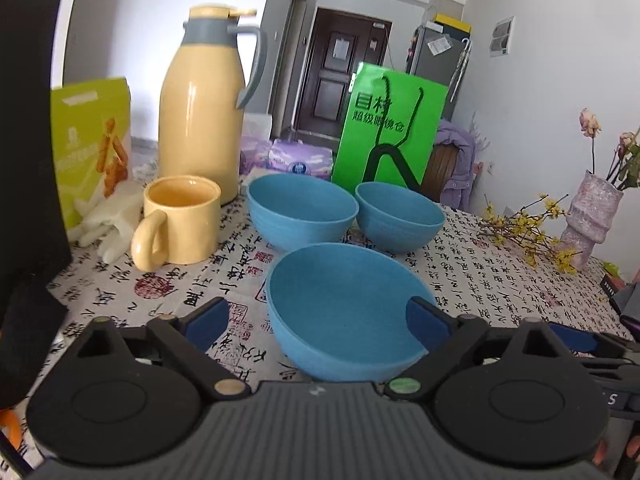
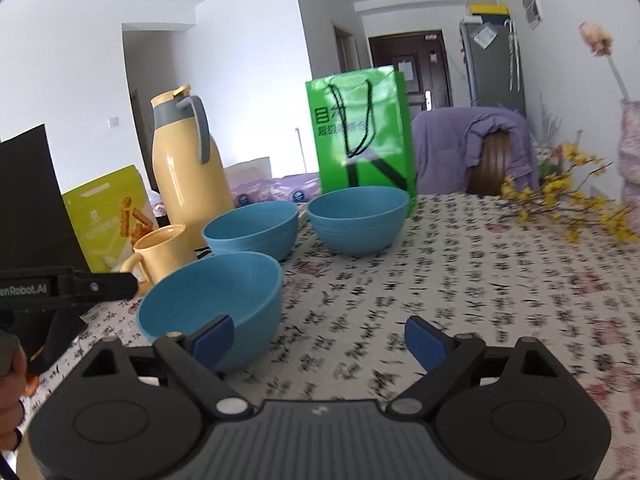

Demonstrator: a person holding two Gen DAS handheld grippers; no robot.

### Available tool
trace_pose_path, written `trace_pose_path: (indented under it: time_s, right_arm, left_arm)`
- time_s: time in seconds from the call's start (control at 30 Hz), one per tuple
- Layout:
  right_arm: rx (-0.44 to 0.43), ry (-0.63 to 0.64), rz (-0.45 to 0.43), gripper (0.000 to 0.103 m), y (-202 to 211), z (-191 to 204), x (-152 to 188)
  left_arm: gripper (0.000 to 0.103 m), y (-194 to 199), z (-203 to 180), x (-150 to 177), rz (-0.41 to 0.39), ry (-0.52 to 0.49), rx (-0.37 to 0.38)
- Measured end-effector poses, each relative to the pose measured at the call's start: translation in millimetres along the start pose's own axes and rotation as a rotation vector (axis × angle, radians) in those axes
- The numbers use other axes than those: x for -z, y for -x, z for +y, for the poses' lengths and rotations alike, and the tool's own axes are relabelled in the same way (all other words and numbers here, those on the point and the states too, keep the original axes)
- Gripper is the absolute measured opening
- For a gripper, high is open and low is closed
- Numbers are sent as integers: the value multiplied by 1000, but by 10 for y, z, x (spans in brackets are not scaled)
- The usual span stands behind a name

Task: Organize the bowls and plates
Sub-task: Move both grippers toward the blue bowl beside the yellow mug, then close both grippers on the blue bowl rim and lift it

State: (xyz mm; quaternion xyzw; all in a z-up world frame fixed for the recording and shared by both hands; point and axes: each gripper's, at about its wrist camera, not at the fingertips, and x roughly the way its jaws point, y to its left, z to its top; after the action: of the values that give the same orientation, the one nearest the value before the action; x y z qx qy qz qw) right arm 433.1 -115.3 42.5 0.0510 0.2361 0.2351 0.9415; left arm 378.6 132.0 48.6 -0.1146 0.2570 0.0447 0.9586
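Three blue bowls stand on a table with a calligraphy-print cloth [image 1: 480,280]. The near bowl [image 1: 340,300] lies low in the left wrist view, between the fingers of my left gripper [image 1: 318,326], which is open. Its right pad [image 1: 428,328] overlaps the bowl's right rim, and I cannot tell if it touches. The left pad stands apart from the bowl. Behind are a back-left bowl [image 1: 302,212] and a back-right bowl [image 1: 400,216]. My right gripper [image 2: 320,342] is open over bare cloth, to the right of the near bowl [image 2: 212,300].
A yellow thermos jug [image 1: 200,112] and a yellow mug [image 1: 184,220] stand left of the bowls. Behind them is a green paper bag [image 1: 388,128]. A snack box [image 1: 92,140], white gloves [image 1: 108,220] and a black block [image 1: 28,120] sit at the left, a vase [image 1: 588,216] with yellow sprigs [image 1: 520,228] at the right.
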Motion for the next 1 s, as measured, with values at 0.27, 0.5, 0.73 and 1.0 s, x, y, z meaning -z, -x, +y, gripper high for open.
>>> trace_pose_path:
  time_s: [0.27,0.5,0.73,1.0]
  right_arm:
    - [-91,-47,72,66,-536,127,-100]
    - [-130,-101,118,35,-789,134,-83]
    - [-92,-106,119,19,-800,142,-100]
    - [-46,-113,59,16,-394,-115,-181]
  left_arm:
    - [49,-429,248,-68,98,107,33]
    - [20,-573,369,-48,124,164,40]
    - [15,-529,309,-68,117,148,36]
    - [15,-353,-114,-59,107,115,81]
